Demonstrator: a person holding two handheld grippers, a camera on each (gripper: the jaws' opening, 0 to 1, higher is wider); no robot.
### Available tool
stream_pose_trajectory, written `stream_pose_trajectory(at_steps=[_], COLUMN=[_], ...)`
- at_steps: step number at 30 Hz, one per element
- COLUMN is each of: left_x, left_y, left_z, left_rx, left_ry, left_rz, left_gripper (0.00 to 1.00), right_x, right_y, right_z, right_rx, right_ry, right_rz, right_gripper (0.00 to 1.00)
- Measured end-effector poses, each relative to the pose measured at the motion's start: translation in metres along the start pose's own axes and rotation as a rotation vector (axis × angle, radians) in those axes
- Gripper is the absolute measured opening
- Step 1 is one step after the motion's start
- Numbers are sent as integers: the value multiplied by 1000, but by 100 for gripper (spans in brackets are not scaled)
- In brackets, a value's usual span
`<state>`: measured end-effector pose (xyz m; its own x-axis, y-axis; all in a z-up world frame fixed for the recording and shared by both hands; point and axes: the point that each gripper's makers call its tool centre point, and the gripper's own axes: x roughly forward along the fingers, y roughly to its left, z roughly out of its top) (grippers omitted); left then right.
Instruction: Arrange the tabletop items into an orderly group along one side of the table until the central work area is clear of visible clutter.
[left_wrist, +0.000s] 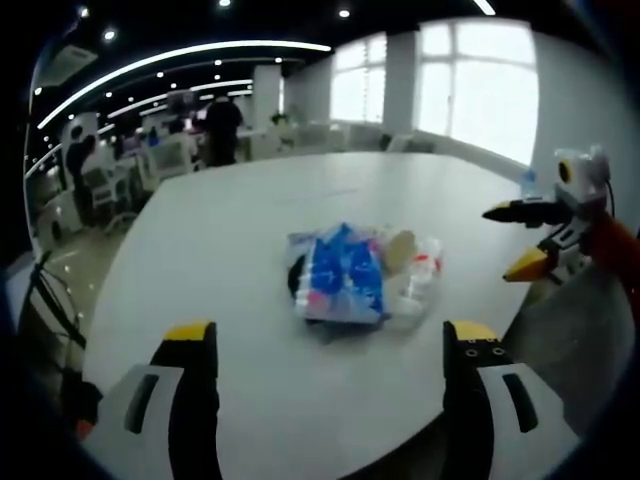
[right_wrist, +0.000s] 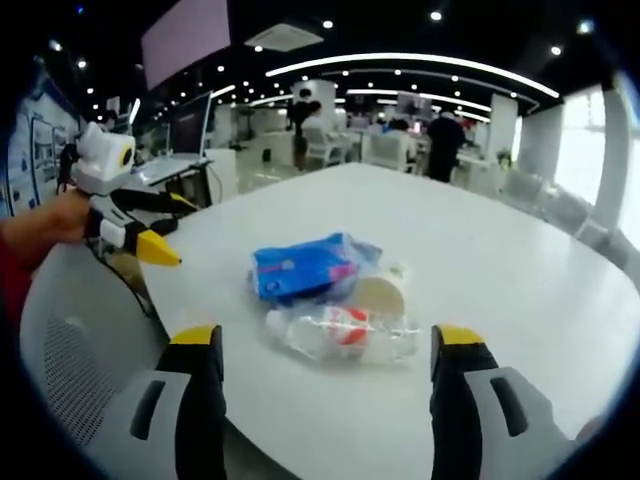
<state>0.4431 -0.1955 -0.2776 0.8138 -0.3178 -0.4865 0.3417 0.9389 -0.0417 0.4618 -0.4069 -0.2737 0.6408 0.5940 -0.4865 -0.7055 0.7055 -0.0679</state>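
Bright open-plan office all round, strip lights curving overhead, and under me the big pale round-cornered table (left_wrist: 250, 230). Nearly bare, this table, apart from one small heap sitting in the middle of it.

Left gripper (left_wrist: 335, 375) first: my jaws stand wide apart with nothing between them, and the heap lies dead ahead at twelve o'clock. On top is a blue plastic snack packet with pink and white print (left_wrist: 343, 275), and tucked against it at three o'clock a clear plastic bottle with a red-and-white label (left_wrist: 415, 285) and a round beige lid-like disc (left_wrist: 401, 250). My right gripper (left_wrist: 520, 240) shows over at two o'clock, off the table's edge, jaws parted.

Now the right gripper (right_wrist: 325, 380): wide open too, empty. From here the clear bottle (right_wrist: 345, 335) lies on its side nearest me, long axis running nine to three; which end carries the cap I can't make out. The blue packet (right_wrist: 305, 270) sits just behind it, long axis tilted from eight towards two, touching the beige disc (right_wrist: 378, 295). My left gripper (right_wrist: 135, 225) hovers at ten o'clock, beyond the table's rim.

Nothing's been grabbed, so I judge we're at the approach, clearing not yet begun. Next move calls for closing in on the bottle across its narrow width, then carrying it to one side.
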Motion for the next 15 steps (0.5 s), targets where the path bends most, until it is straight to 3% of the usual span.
stream_pose_trajectory(at_steps=[15], left_x=[-1], left_y=[1], left_z=[0], left_rx=[-3], left_ry=[-2], left_rz=[5], left_gripper=[90], right_x=[3], right_y=[-8], right_z=[7], right_rx=[-35], right_ry=[3], right_rz=[5], right_gripper=[82])
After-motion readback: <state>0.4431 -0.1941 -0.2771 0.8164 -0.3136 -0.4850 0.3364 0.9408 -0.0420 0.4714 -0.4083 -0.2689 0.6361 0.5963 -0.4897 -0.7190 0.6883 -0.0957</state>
